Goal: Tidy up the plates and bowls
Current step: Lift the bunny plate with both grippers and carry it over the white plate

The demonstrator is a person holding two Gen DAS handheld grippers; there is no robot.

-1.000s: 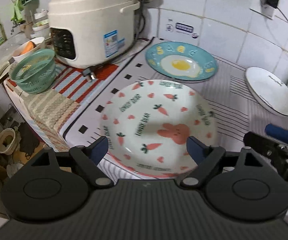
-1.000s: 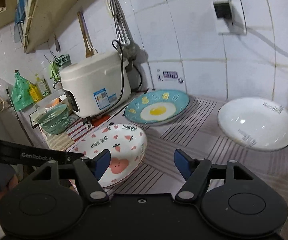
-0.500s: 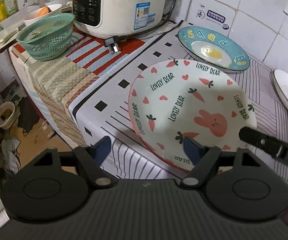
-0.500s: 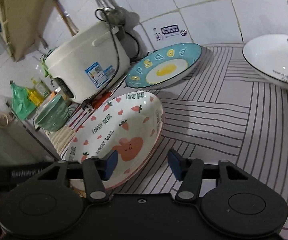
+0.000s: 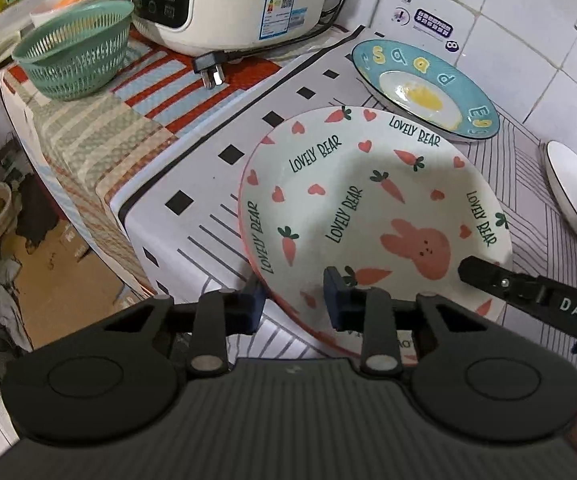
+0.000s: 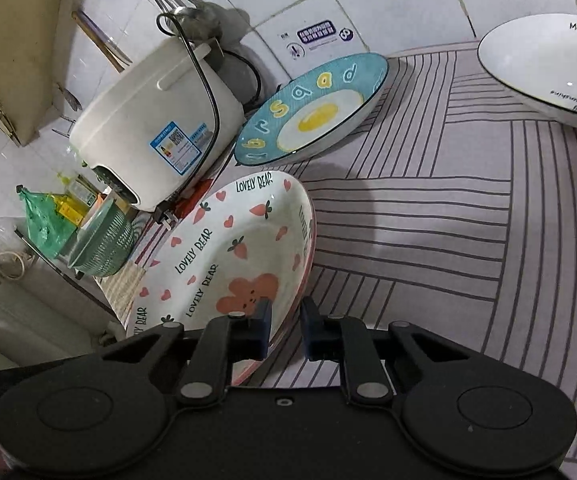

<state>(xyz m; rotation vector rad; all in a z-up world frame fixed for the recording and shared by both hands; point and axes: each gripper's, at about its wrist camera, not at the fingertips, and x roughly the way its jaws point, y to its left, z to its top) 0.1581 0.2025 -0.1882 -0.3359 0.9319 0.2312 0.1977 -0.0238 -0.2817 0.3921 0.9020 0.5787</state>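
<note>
Both hand-held grippers lowered onto the bunny plate [image 5: 372, 216] within the last second; a second ago each stood wide and clear above it. Left hand-held gripper [image 5: 294, 304]: jaws just closing, near rim of the plate now between them, one finger under the outer edge, the other inside the bowl of the plate; pads appear to press on the rim, so judged gripping. Right hand-held gripper [image 6: 284, 326]: jaws just closing, drawn fully in, rim of the same plate pinched between the blue pads at its right side.

Position of plate: on the patterned surface [image 6: 428, 240], at the front left corner, near edge overhanging slightly in the left wrist view. Egg plate [image 5: 424, 88] behind it, just beside, propped near the tiled wall. White dish [image 6: 548, 72] well apart to the right. Rice cooker [image 5: 228, 0] and green basket [image 5: 74, 54] to the left, untouched.

Assessment: approach stage ended, two-sided grasp established, lift not yet begun. Sorting at an early stage: all three dishes separate, none stacked. Likely next: level lift and transfer onto another dish. Risk noted: glazed rim, narrow pad contact; uneven lift between hands could tilt or slip the plate.
</note>
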